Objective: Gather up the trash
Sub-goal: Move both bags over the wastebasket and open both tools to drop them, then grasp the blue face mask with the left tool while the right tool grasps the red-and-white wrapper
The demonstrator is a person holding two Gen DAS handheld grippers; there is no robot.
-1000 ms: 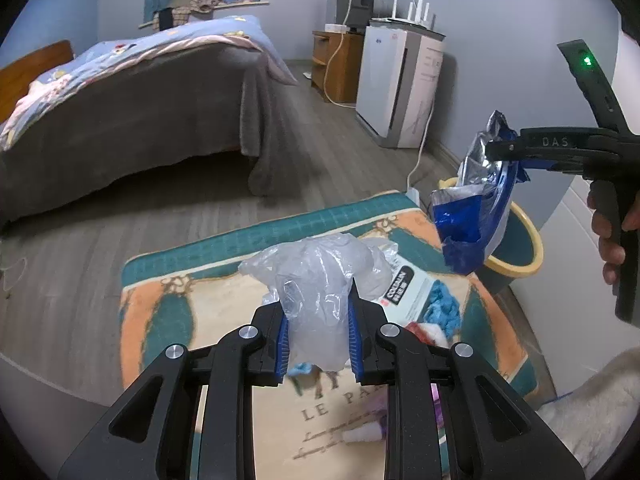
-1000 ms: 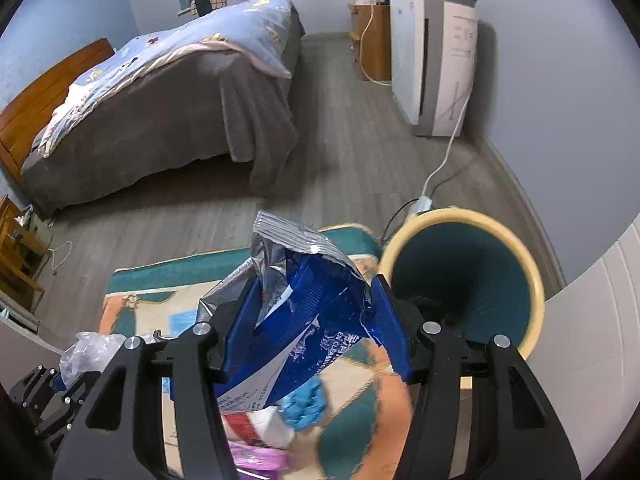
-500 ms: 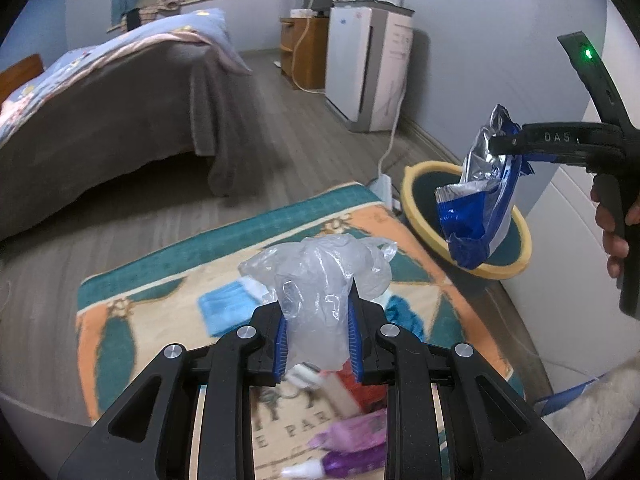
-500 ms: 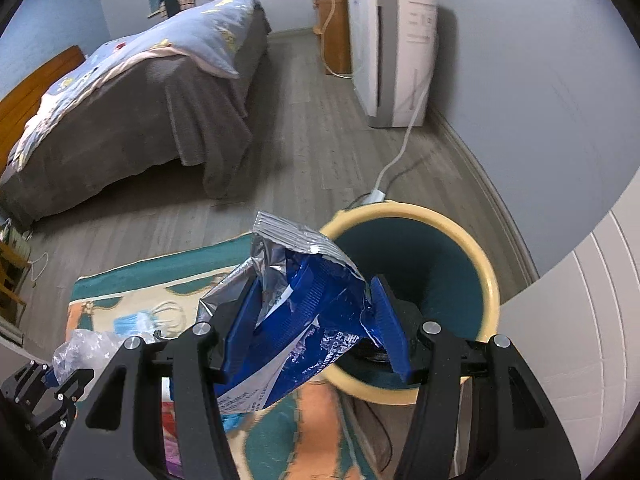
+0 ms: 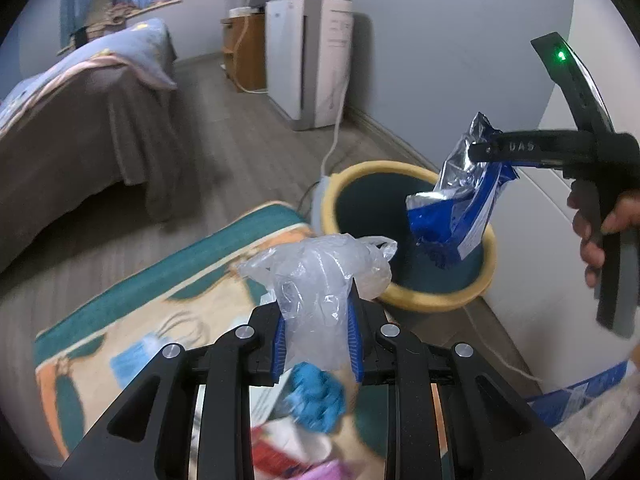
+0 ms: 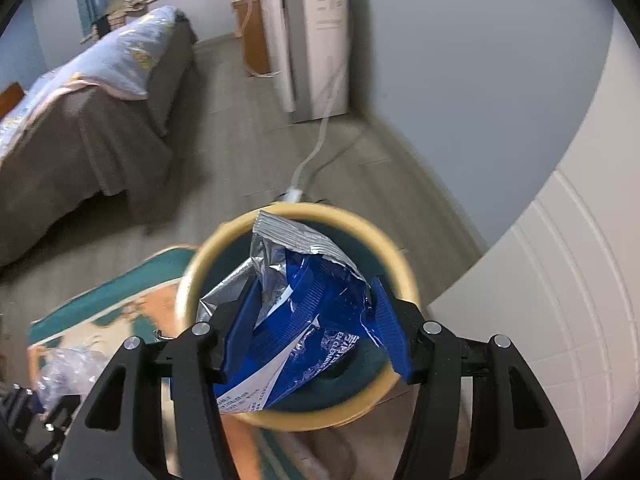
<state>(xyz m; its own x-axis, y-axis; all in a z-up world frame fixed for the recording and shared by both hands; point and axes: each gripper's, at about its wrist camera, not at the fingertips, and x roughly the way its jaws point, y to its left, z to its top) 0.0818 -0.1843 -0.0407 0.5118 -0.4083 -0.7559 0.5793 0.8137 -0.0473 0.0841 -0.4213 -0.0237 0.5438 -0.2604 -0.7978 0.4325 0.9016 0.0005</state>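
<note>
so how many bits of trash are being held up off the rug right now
2: a clear plastic bag in the left gripper, a blue foil wrapper in the right gripper over the bin.

Left gripper (image 5: 318,336): level, fingers forward, blue pads (image 5: 280,344) drawn close, clamping thin material. Right gripper (image 6: 316,328): raised to the right, pads wider apart yet gripping. Right hand (image 5: 600,236): fingers wrapped round the handle, seemingly on the trigger; edge blurred.

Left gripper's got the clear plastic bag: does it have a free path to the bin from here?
Probably yes. The left gripper holds the clear plastic bag just short of the bin's near rim, but the right gripper dangles the blue wrapper over the opening.
</note>
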